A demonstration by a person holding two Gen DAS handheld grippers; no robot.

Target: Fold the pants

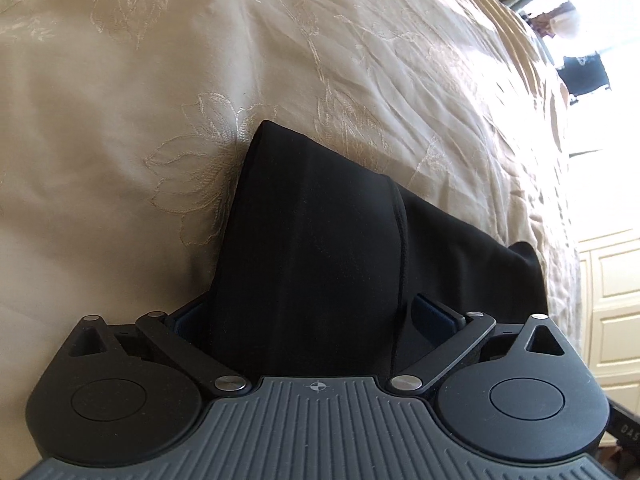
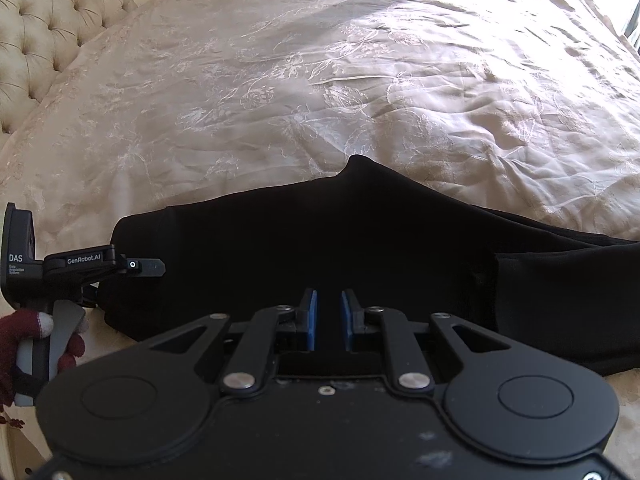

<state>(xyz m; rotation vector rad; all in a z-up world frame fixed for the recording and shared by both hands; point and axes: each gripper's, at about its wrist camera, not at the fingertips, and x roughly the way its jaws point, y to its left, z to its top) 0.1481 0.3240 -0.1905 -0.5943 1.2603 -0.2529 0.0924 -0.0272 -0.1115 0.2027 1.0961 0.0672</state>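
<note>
Black pants (image 1: pixel 320 220) lie folded lengthwise on a cream bedspread (image 1: pixel 120 100). My left gripper (image 1: pixel 312 312) is open, its jaws spread wide to either side of one end of the pants, with the cloth between them but not pressed. In the right wrist view the pants (image 2: pixel 360 232) stretch across the bed, one leg end folded over at the right. My right gripper (image 2: pixel 329 312) is shut on the pants, its blue pads (image 2: pixel 312 318) close together with dark cloth in the narrow gap. One of the left gripper's fingers (image 2: pixel 140 265) rests at the pants' left end.
A hand in a dark red glove (image 2: pixel 16 344) holds the left gripper at the bed's near edge. A tufted headboard (image 2: pixel 40 20) stands at the far left. The embroidered bedspread (image 2: pixel 320 60) spreads beyond the pants. A bright window (image 1: pixel 580 20) and white cabinet doors (image 1: pixel 612 280) lie past the bed.
</note>
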